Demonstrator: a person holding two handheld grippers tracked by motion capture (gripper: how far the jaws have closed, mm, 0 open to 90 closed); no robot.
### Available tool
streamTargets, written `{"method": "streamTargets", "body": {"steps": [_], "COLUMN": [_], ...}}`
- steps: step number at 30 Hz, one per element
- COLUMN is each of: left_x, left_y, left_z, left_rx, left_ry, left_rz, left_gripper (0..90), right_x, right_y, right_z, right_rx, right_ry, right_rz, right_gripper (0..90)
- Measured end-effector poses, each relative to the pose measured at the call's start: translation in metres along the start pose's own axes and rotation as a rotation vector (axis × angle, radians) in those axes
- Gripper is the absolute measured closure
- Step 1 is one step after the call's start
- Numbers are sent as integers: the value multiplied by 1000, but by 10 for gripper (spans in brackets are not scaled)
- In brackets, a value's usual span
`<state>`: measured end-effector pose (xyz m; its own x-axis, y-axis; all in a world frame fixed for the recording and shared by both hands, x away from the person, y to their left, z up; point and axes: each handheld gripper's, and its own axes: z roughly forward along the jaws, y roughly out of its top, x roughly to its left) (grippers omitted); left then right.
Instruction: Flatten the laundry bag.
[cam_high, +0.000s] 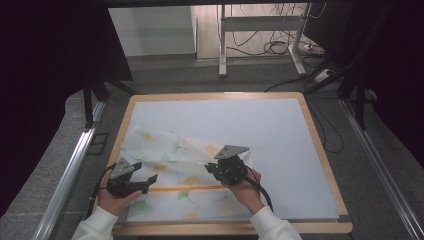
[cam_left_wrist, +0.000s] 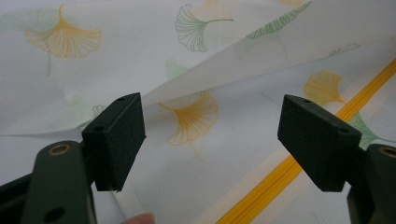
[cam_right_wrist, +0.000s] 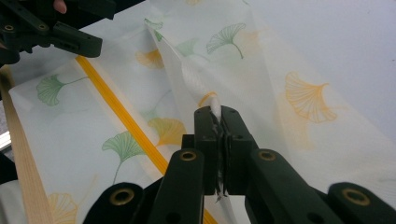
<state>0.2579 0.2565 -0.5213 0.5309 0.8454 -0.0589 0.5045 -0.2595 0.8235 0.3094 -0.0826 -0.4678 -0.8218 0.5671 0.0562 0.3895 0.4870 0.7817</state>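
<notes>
A white cloth (cam_high: 175, 170) printed with orange and green ginkgo leaves and crossed by an orange stripe (cam_high: 187, 189) lies on the near left part of the table. My right gripper (cam_high: 214, 169) is shut on a pinched fold of this cloth (cam_right_wrist: 205, 88), with fabric squeezed between its pads (cam_right_wrist: 219, 140) and lifted a little. My left gripper (cam_high: 150, 181) hovers over the cloth's left side with its jaws wide open; the cloth (cam_left_wrist: 196, 116) and the stripe (cam_left_wrist: 280, 177) lie beneath the gap in the left gripper view. My left gripper (cam_right_wrist: 60, 32) also appears in the right gripper view.
A pale blue mat (cam_high: 280, 145) covers a wooden-rimmed table (cam_high: 314, 135). Metal rails (cam_high: 70, 170) run along both sides. A desk frame with cables (cam_high: 265, 35) stands on the floor beyond.
</notes>
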Motion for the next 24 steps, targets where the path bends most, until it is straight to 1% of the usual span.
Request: {"method": "streamTargets", "body": {"steps": [6, 11, 19, 24], "left_x": [0, -1, -1, -1], "left_y": [0, 0, 0, 0], "left_z": [0, 0, 1, 1], "left_rx": [3, 5, 5, 6], "left_ry": [-1, 0, 1, 1], "left_rz": [6, 10, 14, 15], "left_gripper": [229, 230, 231, 231], "right_x": [-4, -13, -32, -38], "right_y": [2, 6, 8, 9], "right_z": [0, 2, 0, -1], "right_rx": [-2, -7, -25, -33], "right_ry": [-7, -12, -39, -51], "right_rz": [6, 36, 73, 89], "right_gripper": [858, 857, 858, 857]}}
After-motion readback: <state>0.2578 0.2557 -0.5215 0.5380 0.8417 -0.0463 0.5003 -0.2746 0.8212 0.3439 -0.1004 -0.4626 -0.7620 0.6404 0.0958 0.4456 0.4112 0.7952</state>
